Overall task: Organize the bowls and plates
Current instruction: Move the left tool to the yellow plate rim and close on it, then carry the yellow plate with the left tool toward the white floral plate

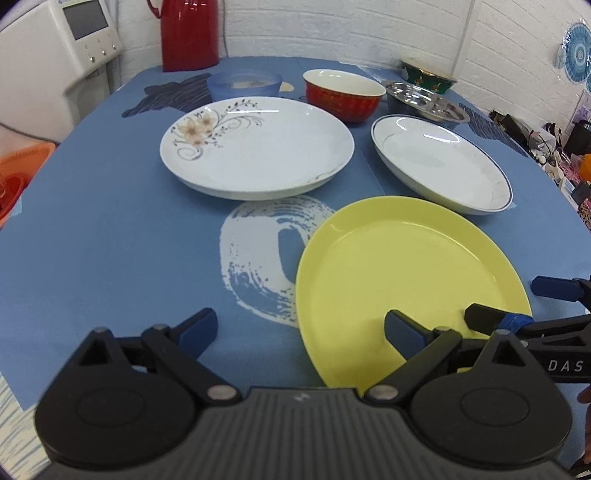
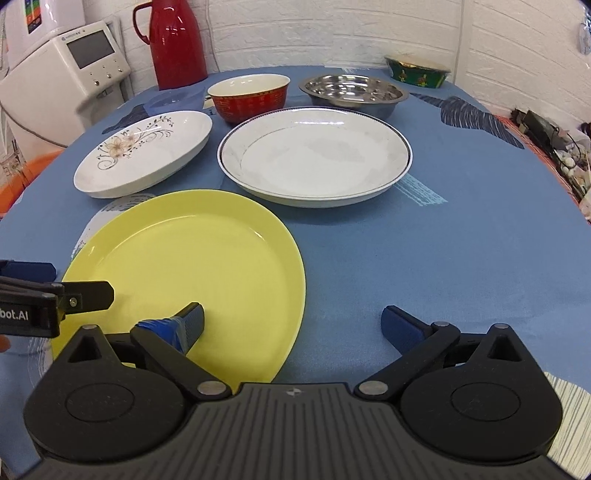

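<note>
A yellow plate [image 1: 406,273] [image 2: 192,258] lies nearest on the blue tablecloth. Behind it are a white flower-patterned plate [image 1: 258,147] [image 2: 144,155] and a white blue-rimmed plate [image 1: 443,162] [image 2: 314,155]. Further back stand a red bowl [image 1: 343,96] [image 2: 251,96], a steel bowl [image 1: 428,101] [image 2: 354,92], a pale blue bowl [image 1: 243,85] [image 2: 173,101] and a green bowl [image 1: 428,75] [image 2: 417,72]. My left gripper [image 1: 299,328] is open, its right finger over the yellow plate's near edge. My right gripper [image 2: 291,323] is open, its left finger over the plate's near rim. Both are empty.
A red thermos [image 1: 188,33] [image 2: 177,40] stands at the table's back left. A white appliance [image 1: 55,55] [image 2: 66,81] is beyond the left edge, with an orange basket [image 1: 18,173] below. Clutter lies off the right edge [image 1: 554,147] [image 2: 554,140].
</note>
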